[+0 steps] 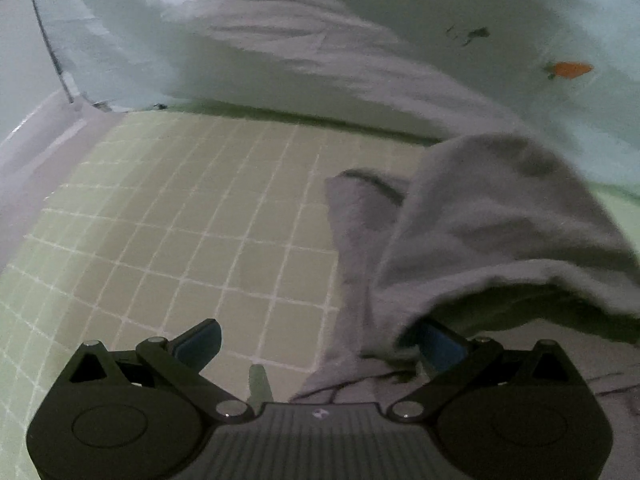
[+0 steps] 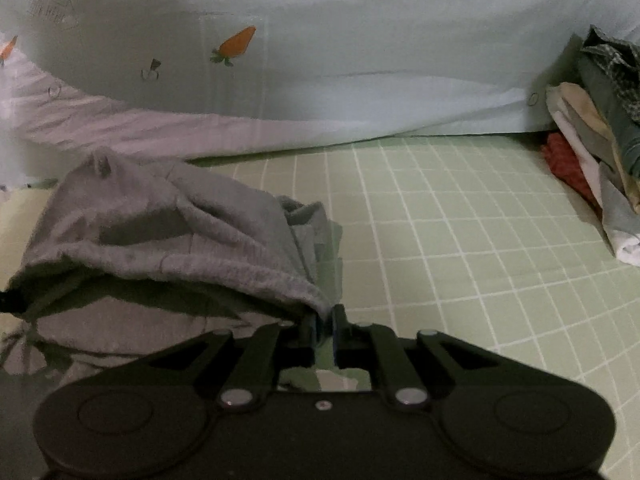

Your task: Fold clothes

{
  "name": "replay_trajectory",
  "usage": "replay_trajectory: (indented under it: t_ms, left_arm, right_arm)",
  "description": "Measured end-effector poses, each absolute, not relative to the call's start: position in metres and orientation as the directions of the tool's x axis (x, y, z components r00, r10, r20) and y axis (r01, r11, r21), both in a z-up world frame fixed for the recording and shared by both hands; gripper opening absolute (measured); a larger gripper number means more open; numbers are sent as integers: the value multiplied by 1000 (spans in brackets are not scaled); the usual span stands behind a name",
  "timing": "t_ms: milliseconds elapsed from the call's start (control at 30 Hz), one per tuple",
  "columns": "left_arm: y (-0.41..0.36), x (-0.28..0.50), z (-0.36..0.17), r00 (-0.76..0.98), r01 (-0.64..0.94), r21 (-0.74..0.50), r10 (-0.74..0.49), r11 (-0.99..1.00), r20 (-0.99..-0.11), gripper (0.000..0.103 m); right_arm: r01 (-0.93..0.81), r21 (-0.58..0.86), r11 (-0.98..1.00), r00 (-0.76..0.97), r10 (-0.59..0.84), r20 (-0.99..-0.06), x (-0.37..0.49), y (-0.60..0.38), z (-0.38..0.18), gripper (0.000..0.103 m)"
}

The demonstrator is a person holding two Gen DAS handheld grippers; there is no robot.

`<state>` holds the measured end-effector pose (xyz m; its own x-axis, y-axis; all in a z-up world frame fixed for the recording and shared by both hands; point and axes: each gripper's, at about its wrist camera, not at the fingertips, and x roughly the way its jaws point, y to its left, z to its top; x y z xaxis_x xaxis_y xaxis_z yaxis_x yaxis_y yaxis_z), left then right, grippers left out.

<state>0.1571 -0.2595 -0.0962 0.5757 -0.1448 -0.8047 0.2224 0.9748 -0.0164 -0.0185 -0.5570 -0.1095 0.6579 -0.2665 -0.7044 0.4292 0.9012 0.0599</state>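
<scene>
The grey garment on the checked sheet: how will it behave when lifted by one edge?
Probably floppy: the grey garment sags in folds from where the right gripper pinches its hem. Likely light, since that single pinch holds the edge up. Unlikely to slip; it looks soft and fuzzy.

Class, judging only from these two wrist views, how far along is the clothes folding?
Done: nothing looks folded. In hand: the right claw is shut on the rumpled grey fabric garment's hem; the left claw is open beside it. Left: folding it, plus the mixed-colour clothes heap on the green checked sheet.
</scene>
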Motion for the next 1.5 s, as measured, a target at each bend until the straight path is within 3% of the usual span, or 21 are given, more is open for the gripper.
replay_trajectory:
  t_ms: [233,400,867,1500]
  left_arm:
    - [-242,132,-70,601,246,-76,-214,966,-770,103]
    - [-224,108,-75,569,216,-78,-191,973,-800,103]
    - [-184,14,-116,434,192,-36,-118,981,-893,103]
    - [-176,-28,-128,395,200,-123,-195,972,-898,103]
  right_arm:
    - [432,146,890,707,-234,-668,-49,-550,-90,42]
    - [426,132,895,677,-219,-703,-76,-536,-93,62]
    - [442,113,890,538,-162,-827,-164,-515,-129,74]
    - [475,195,858,567,-129,-814,-211,-501,-137,83]
